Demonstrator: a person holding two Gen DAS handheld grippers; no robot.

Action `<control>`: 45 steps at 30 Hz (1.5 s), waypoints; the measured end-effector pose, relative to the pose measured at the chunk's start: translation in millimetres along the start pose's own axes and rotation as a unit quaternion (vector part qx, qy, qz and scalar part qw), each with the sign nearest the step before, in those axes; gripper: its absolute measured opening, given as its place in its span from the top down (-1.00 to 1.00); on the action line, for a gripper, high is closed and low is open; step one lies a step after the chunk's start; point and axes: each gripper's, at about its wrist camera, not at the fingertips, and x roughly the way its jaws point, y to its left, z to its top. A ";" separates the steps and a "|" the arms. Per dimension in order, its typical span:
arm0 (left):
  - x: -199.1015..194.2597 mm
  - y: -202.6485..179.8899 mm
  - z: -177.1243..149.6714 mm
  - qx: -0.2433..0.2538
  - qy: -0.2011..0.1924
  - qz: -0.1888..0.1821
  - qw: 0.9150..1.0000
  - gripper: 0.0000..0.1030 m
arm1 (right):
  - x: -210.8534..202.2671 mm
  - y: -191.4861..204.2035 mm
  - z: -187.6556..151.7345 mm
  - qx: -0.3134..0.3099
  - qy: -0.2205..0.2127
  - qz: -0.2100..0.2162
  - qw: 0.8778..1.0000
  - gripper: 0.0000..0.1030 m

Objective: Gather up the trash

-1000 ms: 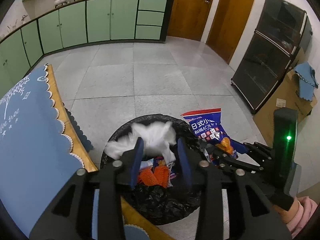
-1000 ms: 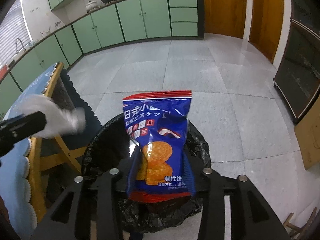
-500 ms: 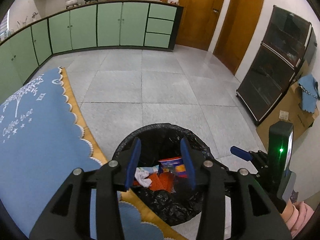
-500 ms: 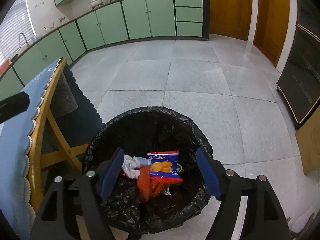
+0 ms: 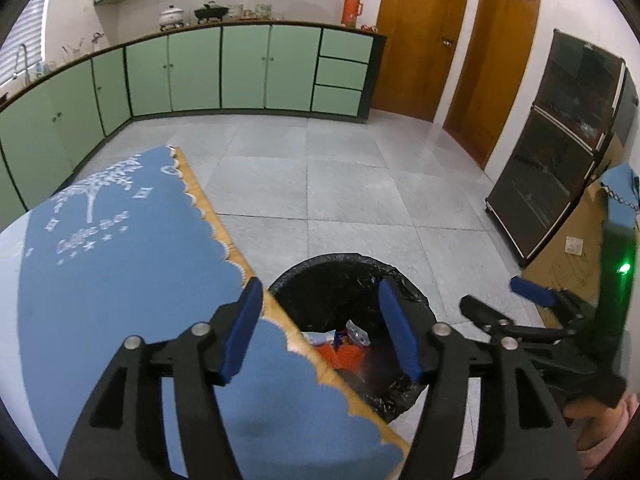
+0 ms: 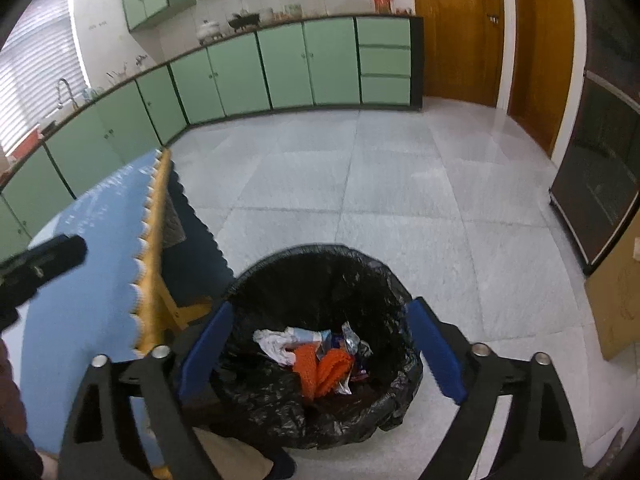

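Orange netting (image 6: 320,368) inside bin (image 6: 280,280), below spread right fingers (image 6: 436,348).

floor (image 6: 400,200): grey tiles | cabinets (image 5: 240,68): green | doors (image 5: 416,40): wooden

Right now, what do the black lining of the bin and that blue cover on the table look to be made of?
The bin liner looks like thin glossy plastic film: it crinkles and catches light along its folds. The blue table cover looks like matte cloth or felt, with a scalloped pale edge and a white printed tree; which of the two I cannot tell.
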 end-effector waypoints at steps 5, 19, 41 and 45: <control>-36.2 2.5 -4.7 -0.001 -0.017 0.012 1.000 -0.52 | -42.6 15.3 5.5 -0.011 -0.020 0.010 1.000 -0.88; -121.6 -2.9 -20.6 0.019 -0.066 0.049 0.996 -0.71 | -126.8 38.5 -1.2 -0.015 -0.043 0.020 0.999 -0.88; -157.7 -3.5 -27.2 0.014 -0.102 0.049 0.994 -0.71 | -168.0 55.3 -7.7 -0.025 -0.078 0.029 0.996 -0.88; -158.8 -2.4 -27.4 0.013 -0.106 0.050 0.993 -0.71 | -170.6 55.2 -7.3 -0.024 -0.083 0.029 0.996 -0.88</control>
